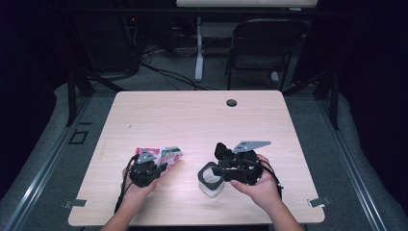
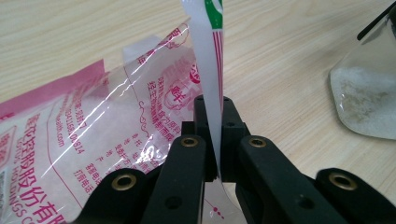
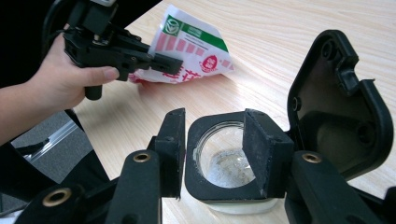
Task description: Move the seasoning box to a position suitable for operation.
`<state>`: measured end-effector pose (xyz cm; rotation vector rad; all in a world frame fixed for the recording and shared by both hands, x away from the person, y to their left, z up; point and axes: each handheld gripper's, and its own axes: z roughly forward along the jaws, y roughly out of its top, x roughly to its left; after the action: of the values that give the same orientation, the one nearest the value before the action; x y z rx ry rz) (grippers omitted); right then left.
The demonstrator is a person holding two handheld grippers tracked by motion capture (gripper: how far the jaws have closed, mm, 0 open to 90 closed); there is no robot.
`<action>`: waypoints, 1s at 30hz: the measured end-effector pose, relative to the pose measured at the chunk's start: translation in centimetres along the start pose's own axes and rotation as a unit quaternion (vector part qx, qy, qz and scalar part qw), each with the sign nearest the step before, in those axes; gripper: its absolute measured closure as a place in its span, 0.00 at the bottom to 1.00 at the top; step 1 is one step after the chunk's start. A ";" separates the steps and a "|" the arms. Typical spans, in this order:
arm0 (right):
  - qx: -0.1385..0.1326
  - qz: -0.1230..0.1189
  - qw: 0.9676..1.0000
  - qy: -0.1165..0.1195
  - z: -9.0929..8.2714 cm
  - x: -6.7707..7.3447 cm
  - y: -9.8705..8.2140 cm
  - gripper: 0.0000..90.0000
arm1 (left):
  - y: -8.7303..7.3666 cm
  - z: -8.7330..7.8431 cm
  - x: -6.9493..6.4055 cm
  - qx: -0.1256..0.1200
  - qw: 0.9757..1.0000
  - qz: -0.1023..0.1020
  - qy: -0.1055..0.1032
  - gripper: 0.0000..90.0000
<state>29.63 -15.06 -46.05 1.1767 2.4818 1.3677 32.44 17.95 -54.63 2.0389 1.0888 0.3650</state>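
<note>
Left gripper [image 2: 212, 140]: black jaws pressed together on a thin fold of the pink-and-white printed plastic bag [image 2: 93, 135]; the pinched strip rises white and glossy with red stripes and a green band near the top. The film is clear and crinkled, with pink lettering, and a pale grainy filling is faintly visible behind it. In the high view this gripper [image 1: 161, 166] sits at the near left of the table with the bag [image 1: 166, 155] lying just beyond it, its printed face up; the left hand [image 1: 137, 190] wraps the gripper body. Right gripper [image 3: 212, 140]: jaws standing wide, clamped on either side of the black rounded-square collar of a clear jar [image 3: 224, 161]. Its matte black flip lid [image 3: 336, 102] is swung open and stands upright, hinged at the far side. The jar wall is transparent; a low layer of white granules lies in the bottom. From above the jar [image 1: 210, 179] stands near the middle of the near edge, well apart from the bag, and the right hand [image 1: 262, 185] is behind the gripper [image 1: 219, 171]. Light wood-grain table [image 1: 192, 115], smooth laminate, with rounded corners and a small dark round hole [image 1: 231, 102] near the far edge.
</note>
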 end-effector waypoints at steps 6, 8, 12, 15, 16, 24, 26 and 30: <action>0.003 -0.001 1.000 0.000 0.1 -0.1 0.1 0.66 | 0.9 -2.6 -0.3 -0.026 0.998 0.034 0.040 1.00; 0.002 -0.001 1.000 0.000 0.2 -0.1 0.1 0.66 | 1.1 -3.5 0.2 -0.037 0.998 0.024 0.037 1.00; 0.004 -0.002 1.000 -0.001 0.3 -0.1 0.1 0.66 | 1.8 -5.1 1.3 -0.057 0.997 0.015 0.053 1.00; 0.004 -0.002 1.000 -0.001 0.3 -0.1 0.0 0.66 | 2.1 -6.0 1.9 -0.066 0.996 0.009 0.066 1.00; 0.004 -0.001 1.000 -0.001 0.3 -0.2 0.0 0.66 | 2.2 -6.3 2.2 -0.069 0.995 0.005 0.069 1.00; 0.002 0.003 1.000 -0.004 0.3 -0.3 0.0 0.66 | 2.7 -7.9 3.2 -0.087 0.991 0.001 0.097 1.00; 0.002 0.004 1.000 -0.004 0.3 -0.4 0.0 0.66 | 3.0 -8.3 3.4 -0.087 0.991 0.005 0.100 1.00; 0.002 0.005 1.000 -0.005 0.4 -0.4 -0.1 0.66 | 3.8 -8.9 3.8 -0.094 0.989 0.010 0.112 1.00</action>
<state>30.01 -15.05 -46.43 1.1953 2.4754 1.3565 31.85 24.20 -46.37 1.8740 1.1233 0.6950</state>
